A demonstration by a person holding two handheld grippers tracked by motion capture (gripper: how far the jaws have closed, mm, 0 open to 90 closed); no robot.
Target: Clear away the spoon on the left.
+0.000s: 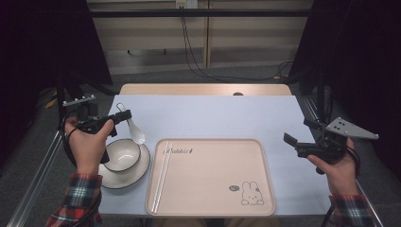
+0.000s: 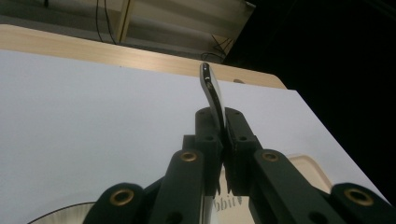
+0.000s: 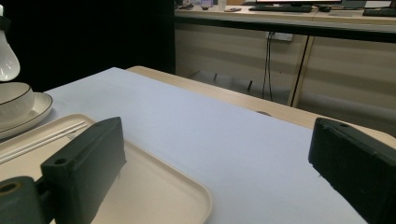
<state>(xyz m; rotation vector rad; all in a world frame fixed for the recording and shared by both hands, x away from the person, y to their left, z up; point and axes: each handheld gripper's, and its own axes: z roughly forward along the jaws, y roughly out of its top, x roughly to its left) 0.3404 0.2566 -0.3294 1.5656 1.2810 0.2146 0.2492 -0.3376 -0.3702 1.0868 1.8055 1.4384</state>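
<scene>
Tray [image 2: 306,169] mostly hidden behind spoon-clamping left gripper [image 2: 223,122].

Right tool [image 3: 219,172] wide open over tray [image 3: 154,186], holding nothing.

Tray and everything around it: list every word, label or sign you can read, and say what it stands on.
"bbit": end of a printed word on the tray, seen past the left gripper; the rest is hidden behind its fingers.
Same print near the tray's far left corner in the high view: too small and blurred to read.
Rabbit drawing with a small dark mark beside it: no legible text.
</scene>
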